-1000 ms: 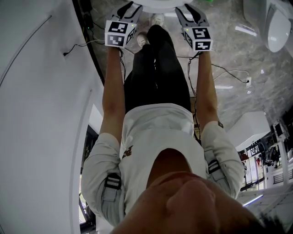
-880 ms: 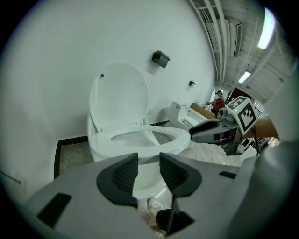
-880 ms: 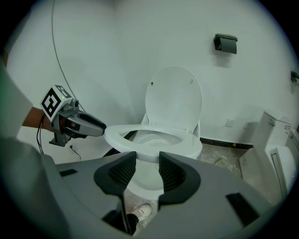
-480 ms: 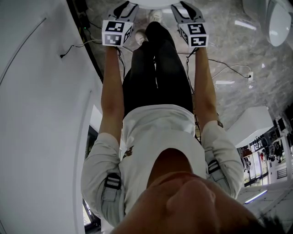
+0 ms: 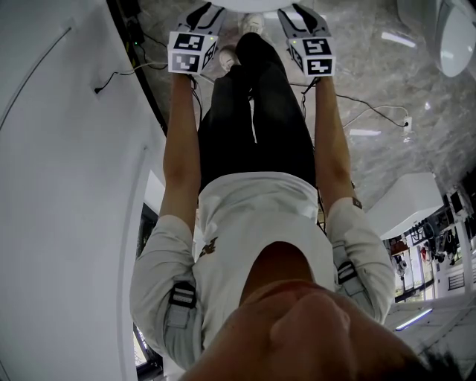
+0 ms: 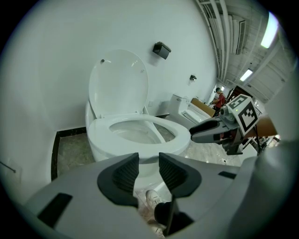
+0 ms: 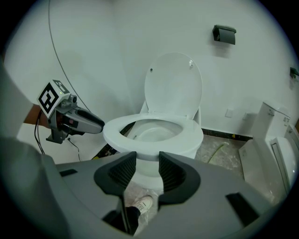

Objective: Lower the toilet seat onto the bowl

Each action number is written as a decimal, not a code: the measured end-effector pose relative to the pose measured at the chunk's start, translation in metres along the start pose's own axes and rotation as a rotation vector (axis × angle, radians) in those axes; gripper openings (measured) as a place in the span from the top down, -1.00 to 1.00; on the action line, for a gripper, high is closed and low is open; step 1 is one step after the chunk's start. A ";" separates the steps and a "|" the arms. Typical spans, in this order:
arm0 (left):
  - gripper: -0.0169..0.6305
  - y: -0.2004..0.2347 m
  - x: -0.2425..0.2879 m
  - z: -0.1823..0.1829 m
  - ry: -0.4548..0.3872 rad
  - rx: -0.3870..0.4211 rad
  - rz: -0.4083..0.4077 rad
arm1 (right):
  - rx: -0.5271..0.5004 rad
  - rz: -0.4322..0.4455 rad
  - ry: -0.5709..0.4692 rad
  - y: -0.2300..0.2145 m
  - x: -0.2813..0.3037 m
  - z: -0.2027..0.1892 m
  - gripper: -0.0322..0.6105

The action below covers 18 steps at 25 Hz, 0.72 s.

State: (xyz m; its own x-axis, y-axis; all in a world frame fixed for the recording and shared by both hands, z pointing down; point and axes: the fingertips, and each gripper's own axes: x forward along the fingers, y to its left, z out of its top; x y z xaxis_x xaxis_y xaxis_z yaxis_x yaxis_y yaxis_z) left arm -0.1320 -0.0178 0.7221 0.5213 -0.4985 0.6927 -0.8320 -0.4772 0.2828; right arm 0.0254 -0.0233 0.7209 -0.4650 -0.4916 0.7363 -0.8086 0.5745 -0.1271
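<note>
A white toilet stands against the wall. Its seat ring (image 6: 180, 136) (image 7: 189, 136) lies flat on the bowl, and the lid (image 6: 119, 81) (image 7: 174, 84) stands upright behind it. My left gripper (image 6: 148, 161) (image 5: 204, 11) hovers in front of the bowl's front rim; its jaws have just been closing a little, stay apart, and hold nothing. My right gripper (image 7: 147, 161) (image 5: 297, 13) hangs beside it at the same height, open and empty. Each shows in the other's view: the right gripper (image 6: 198, 133) and the left gripper (image 7: 93, 125) both stand short of the rim, not touching it.
The person's dark trouser legs and white shoe (image 6: 153, 198) (image 7: 140, 204) are below the jaws. A black box (image 6: 161, 49) is mounted on the wall above. Another white fixture (image 7: 275, 144) stands to the right. A cable (image 5: 372, 111) runs over the marble floor.
Both grippers have shifted slightly toward the top of the head view, nearer the toilet's front. The seat and lid have not moved.
</note>
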 end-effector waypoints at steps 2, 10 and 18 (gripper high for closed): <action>0.50 0.000 0.002 -0.006 0.010 -0.001 0.000 | 0.003 -0.001 0.010 0.001 0.003 -0.006 0.37; 0.52 0.005 0.015 -0.027 0.027 -0.025 0.009 | 0.014 -0.006 0.037 0.003 0.018 -0.027 0.38; 0.54 0.006 0.029 -0.048 0.049 -0.043 0.017 | 0.045 -0.012 0.052 0.004 0.031 -0.051 0.38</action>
State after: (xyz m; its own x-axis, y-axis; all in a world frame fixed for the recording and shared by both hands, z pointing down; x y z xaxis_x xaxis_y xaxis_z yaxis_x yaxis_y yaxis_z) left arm -0.1313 -0.0006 0.7759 0.4980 -0.4693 0.7292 -0.8486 -0.4366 0.2986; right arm 0.0266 -0.0030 0.7770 -0.4366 -0.4628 0.7715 -0.8298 0.5385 -0.1466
